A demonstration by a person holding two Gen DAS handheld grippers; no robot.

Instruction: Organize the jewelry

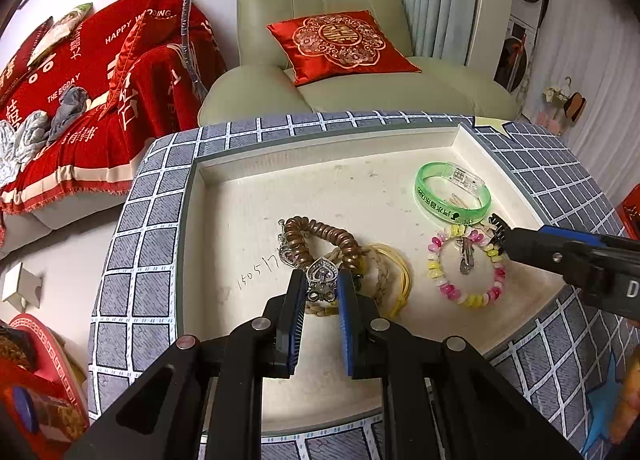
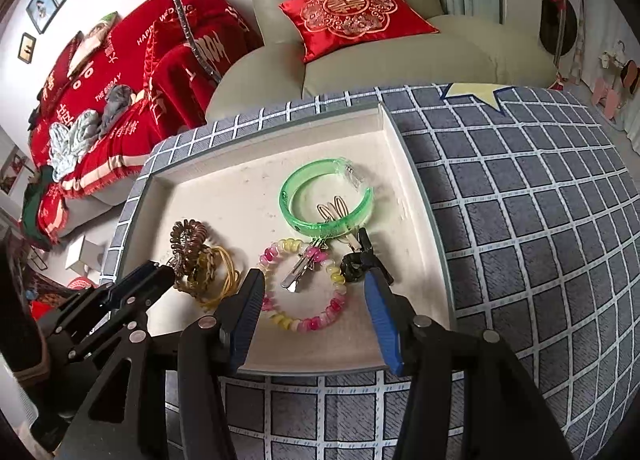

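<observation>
A white tray [image 1: 224, 196] holds jewelry. My left gripper [image 1: 320, 284] is shut on a silver heart-shaped clip [image 1: 321, 275], just above a brown coil hair tie [image 1: 320, 236] and yellow bands [image 1: 396, 272]. My right gripper [image 2: 312, 292] is open, low over a pink and yellow bead bracelet [image 2: 304, 320] with a silver hair clip [image 2: 298, 274] inside it. A black claw clip [image 2: 354, 266] lies by its right finger. A green bangle [image 2: 320, 196] sits behind. The right gripper also shows in the left wrist view [image 1: 500, 236].
The tray [image 2: 424, 228] rests on a grey checked cushion [image 2: 520, 220]. A green armchair with a red pillow [image 1: 340, 44] stands behind. A red-covered sofa [image 1: 80, 100] is at the left.
</observation>
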